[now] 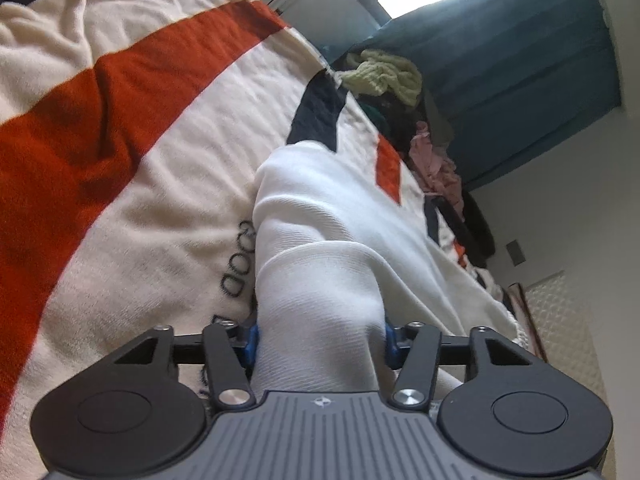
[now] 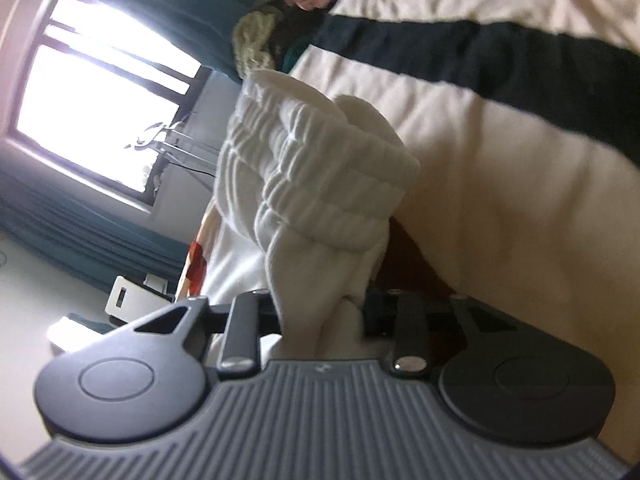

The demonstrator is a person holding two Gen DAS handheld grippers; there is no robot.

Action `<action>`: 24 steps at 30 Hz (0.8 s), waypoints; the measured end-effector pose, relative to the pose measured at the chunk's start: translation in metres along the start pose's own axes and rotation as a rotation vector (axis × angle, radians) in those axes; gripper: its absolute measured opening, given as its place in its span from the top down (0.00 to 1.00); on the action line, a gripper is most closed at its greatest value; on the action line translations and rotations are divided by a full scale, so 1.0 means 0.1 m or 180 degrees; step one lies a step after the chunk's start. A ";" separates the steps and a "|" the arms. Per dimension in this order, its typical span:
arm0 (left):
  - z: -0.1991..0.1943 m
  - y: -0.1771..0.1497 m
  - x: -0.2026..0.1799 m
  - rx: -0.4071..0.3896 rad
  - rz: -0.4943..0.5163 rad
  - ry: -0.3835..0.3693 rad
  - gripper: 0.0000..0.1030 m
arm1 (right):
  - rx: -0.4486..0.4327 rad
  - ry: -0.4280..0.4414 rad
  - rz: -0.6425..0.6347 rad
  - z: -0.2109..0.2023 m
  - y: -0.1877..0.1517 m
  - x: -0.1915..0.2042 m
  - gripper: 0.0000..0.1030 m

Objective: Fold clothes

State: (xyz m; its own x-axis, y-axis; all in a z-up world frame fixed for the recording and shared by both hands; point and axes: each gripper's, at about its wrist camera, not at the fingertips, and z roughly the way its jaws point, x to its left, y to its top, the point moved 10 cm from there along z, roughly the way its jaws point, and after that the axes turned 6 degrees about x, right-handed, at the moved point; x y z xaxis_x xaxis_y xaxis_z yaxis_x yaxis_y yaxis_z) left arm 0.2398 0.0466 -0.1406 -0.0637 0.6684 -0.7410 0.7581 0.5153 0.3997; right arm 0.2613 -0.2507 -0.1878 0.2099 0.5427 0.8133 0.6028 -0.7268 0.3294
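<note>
White garment [image 1: 320,216], a knit piece with a ribbed elastic band [image 2: 304,176] at one end (likely trousers or a sweater hem; cannot tell which), is held between both grippers above a striped blanket [image 1: 120,128] on the bed. Left gripper [image 1: 320,340]: jaws narrowed onto a bunched fold of the cloth, blue pads pressing either side. Right gripper [image 2: 320,312]: jaws likewise clamped on a gathered strip just below the ribbed band. Long axis of the garment runs straight out from each pair of jaws, forward along the fingers, so each hand appears to hold an opposite end, with the body of the cloth draped onto the blanket between. Judgement: fold in progress; the next move depends on bringing one held end over toward the other along that axis. Neither hand is clearly nearer the middle. Pile of unfolded clothes [image 1: 384,76] lies well apart, toward the teal curtain [image 1: 520,60].
</note>
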 end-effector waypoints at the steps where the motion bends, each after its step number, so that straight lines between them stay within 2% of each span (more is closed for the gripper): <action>1: -0.03 0.02 -0.04 -0.0028 -0.0011 -0.0042 0.51 | -0.0032 0.0043 -0.0005 -0.03 0.03 0.04 0.69; 8: -0.11 0.29 -0.59 -0.0181 -0.0071 -0.0336 0.56 | -0.0420 0.0437 -0.0168 -0.38 0.42 0.46 0.70; 13: 0.21 0.54 -1.33 -0.0085 0.0133 -0.0464 0.57 | -0.0754 0.0630 -0.0158 -0.70 0.93 0.61 0.70; 16: 0.69 0.71 -1.90 0.0037 0.0324 -0.0433 0.57 | -0.1026 0.0522 -0.0281 -0.82 1.38 0.60 0.70; 24: 2.42 0.96 -3.25 0.0254 0.0699 -0.0751 0.57 | -0.1449 0.0137 -0.0489 -0.92 2.96 0.38 0.70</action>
State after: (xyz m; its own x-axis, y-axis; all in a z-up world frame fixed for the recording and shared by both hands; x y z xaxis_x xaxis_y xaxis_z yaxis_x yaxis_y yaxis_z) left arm 0.4909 -0.2512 0.0083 0.2519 0.6114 -0.7502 0.7861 0.3229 0.5271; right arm 0.3768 -0.4841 -0.0156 0.1069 0.6472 0.7548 0.2239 -0.7553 0.6159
